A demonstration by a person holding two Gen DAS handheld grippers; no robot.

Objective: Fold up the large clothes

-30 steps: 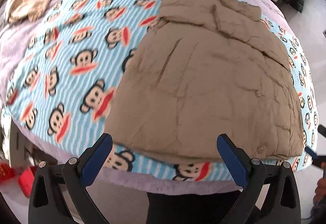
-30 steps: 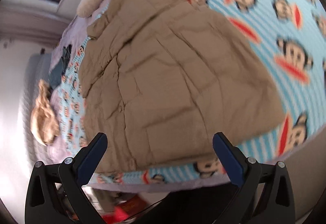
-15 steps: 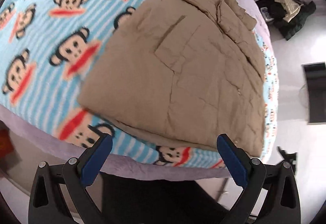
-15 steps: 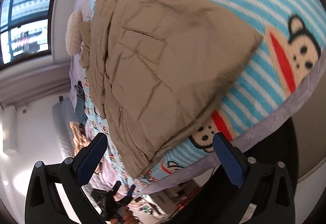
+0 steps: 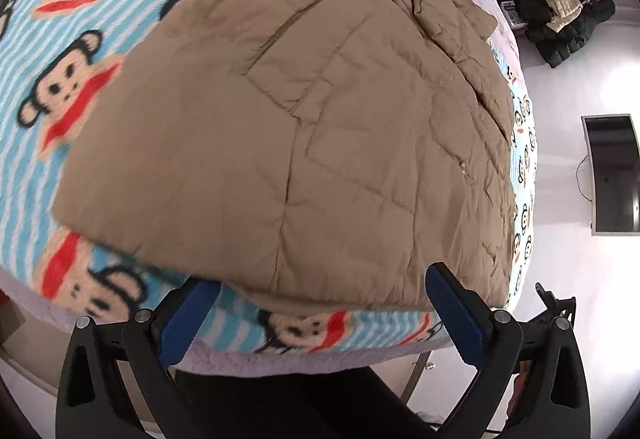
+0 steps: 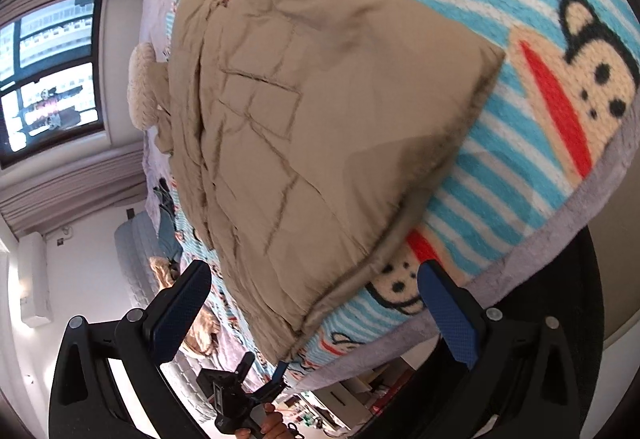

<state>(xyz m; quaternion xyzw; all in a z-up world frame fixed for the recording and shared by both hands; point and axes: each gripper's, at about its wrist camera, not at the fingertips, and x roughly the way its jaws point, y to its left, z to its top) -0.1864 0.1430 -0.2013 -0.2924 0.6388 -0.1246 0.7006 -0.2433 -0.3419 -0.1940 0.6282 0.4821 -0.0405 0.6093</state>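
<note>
Left wrist view shows our left gripper (image 5: 320,305) with its blue pads spread wide, holding nothing, poised over the near hem of the tan quilted jacket (image 5: 304,127). We see the jacket lying flat on the monkey-print blanket (image 5: 68,51) that covers the bed, its hem close to the bed's near edge. From the right wrist camera, our right gripper (image 6: 312,303) is likewise spread and empty, its fingers either side of the jacket's (image 6: 320,127) near corner without touching it.

both wrist views close above bed edge, sharing jacket (image 5: 304,127)
</note>
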